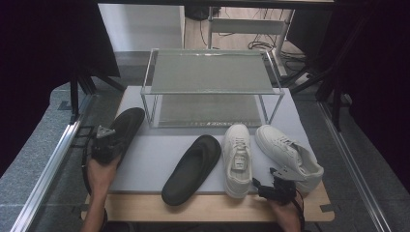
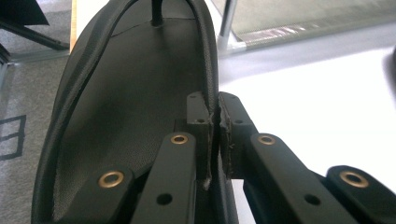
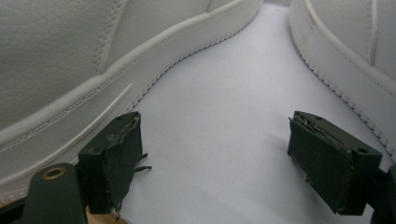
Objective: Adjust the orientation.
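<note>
The black slipper [image 1: 123, 126] left of the shoe rack [image 1: 211, 88] is clamped at its strap edge by the left gripper [image 1: 107, 143], jaws closed on it; transfer onto the rack is judged next. The pinch is revealed in the left gripper view. The right gripper [image 3: 219, 158] is held open between the white sneakers [image 1: 238, 159]

In the left gripper view the black rubber flip-flop with a toe strap [image 2: 130, 116] runs off the bottom edge, and the left gripper [image 2: 215, 135], clamped on its side rim, hides that stretch of rim. In the high view the same gripper and the hand [image 1: 100, 175] cover its heel end. In the right gripper view both white leather lace-up sneakers [image 3: 93, 60] [image 3: 355, 51] are cut off by the picture's edges, showing just sole and lower side.
</note>
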Motion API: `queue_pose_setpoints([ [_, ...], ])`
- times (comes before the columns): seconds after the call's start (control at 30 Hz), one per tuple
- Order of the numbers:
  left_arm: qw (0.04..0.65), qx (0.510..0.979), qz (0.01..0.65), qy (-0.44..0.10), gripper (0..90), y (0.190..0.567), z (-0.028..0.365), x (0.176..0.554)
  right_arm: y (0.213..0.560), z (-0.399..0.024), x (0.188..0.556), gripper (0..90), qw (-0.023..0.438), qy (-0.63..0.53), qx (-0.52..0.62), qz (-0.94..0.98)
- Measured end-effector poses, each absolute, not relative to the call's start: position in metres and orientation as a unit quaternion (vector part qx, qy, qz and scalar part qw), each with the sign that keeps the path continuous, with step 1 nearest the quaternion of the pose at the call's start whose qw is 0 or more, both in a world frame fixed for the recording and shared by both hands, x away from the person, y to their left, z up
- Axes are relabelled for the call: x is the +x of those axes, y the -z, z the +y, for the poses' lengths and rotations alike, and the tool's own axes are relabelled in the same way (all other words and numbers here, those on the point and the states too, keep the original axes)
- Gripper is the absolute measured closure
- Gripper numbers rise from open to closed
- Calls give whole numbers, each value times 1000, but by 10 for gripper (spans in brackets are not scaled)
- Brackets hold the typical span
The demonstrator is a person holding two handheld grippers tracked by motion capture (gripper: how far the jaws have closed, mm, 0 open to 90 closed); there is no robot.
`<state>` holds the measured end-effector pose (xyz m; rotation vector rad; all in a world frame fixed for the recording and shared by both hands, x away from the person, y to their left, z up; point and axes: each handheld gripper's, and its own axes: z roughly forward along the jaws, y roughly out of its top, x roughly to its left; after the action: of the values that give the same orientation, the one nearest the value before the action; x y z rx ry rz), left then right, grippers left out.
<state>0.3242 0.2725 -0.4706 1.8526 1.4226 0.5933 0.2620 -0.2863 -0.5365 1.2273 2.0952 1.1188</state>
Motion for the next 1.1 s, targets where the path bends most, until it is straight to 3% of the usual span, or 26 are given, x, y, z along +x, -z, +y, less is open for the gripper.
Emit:
queue_pose_setpoints([
  [1.1, 379, 747, 502, -217, 843, 461, 250, 248, 537, -286, 262, 175, 233, -406, 446, 763],
])
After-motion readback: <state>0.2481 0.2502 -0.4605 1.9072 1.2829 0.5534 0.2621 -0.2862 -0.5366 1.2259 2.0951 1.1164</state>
